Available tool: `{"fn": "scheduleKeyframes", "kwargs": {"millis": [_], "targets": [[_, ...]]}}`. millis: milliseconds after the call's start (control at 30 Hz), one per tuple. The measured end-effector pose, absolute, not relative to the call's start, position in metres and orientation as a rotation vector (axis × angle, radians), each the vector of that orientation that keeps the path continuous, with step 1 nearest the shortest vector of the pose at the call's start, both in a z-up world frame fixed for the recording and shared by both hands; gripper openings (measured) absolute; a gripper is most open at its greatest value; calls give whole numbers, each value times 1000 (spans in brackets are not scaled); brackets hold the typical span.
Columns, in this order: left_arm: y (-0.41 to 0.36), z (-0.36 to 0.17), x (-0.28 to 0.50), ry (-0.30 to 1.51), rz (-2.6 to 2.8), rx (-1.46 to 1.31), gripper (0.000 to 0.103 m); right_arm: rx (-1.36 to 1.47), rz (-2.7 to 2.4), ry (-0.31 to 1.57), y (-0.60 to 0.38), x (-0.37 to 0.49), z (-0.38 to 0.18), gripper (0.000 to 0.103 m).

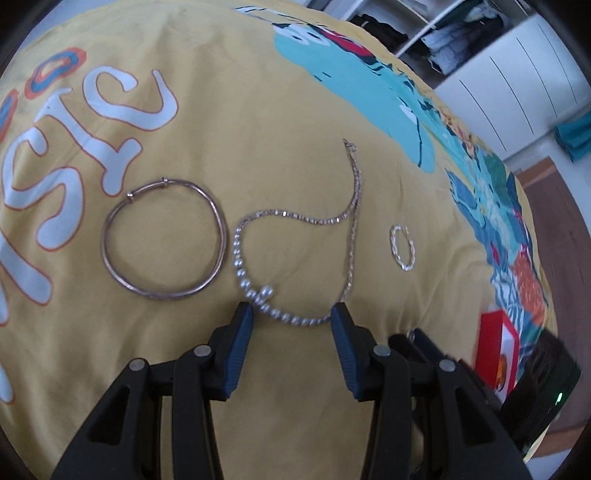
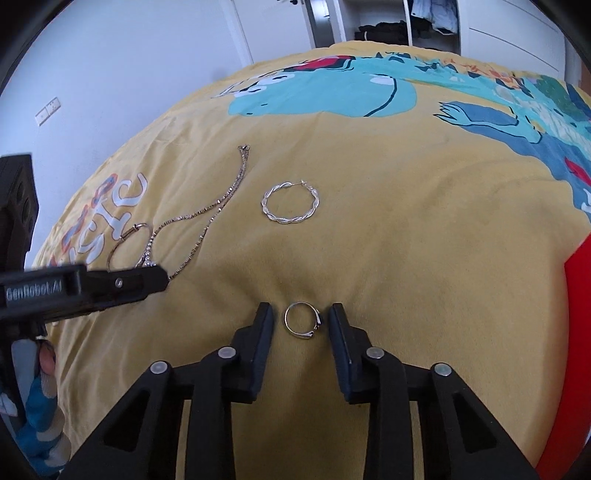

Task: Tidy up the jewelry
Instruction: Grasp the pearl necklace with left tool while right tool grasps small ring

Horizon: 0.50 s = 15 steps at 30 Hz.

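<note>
On the yellow printed bedspread (image 1: 288,110) lie a rose-gold bangle (image 1: 164,238), a beaded silver necklace (image 1: 295,240) and a twisted silver hoop (image 1: 402,247). My left gripper (image 1: 291,314) is open, its fingertips straddling the necklace's beaded lower loop. In the right wrist view my right gripper (image 2: 301,314) is open, its fingertips on either side of a small silver ring (image 2: 302,319) lying on the cloth. The twisted hoop (image 2: 290,203), the necklace (image 2: 218,206) and part of the bangle (image 2: 125,240) lie beyond, and the left gripper (image 2: 110,282) reaches in from the left.
A red box (image 1: 498,350) sits at the bedspread's right edge; it also shows in the right wrist view (image 2: 576,350). White wardrobe doors (image 1: 517,85) and open shelves with clothes (image 2: 391,31) stand behind the bed. A white wall (image 2: 129,55) is at the left.
</note>
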State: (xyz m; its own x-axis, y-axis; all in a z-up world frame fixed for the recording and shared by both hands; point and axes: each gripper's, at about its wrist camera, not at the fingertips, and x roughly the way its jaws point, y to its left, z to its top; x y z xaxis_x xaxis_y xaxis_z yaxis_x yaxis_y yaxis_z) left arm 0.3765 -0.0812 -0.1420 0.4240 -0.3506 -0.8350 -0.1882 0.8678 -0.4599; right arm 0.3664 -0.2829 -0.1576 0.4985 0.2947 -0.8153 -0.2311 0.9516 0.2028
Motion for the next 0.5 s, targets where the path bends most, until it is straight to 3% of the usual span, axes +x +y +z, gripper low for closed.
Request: {"fn": "scheduleKeyframes", "kwargs": {"millis": [133,200,300,500], "targets": [[-82,-148,385,1135,-71,-604,40,86,322,998,-287,364,-160,20],[-82,-150,385,1131,-42,-614,22,98,324,1001,-289,360,-161,19],[-76,-153,382,1132,-21,-635,6,102,324,1006,-291,353,-159,19],[-81,-140,371,1126,-70,-564,5,116,314,1010,-296,331,-153,18]]}}
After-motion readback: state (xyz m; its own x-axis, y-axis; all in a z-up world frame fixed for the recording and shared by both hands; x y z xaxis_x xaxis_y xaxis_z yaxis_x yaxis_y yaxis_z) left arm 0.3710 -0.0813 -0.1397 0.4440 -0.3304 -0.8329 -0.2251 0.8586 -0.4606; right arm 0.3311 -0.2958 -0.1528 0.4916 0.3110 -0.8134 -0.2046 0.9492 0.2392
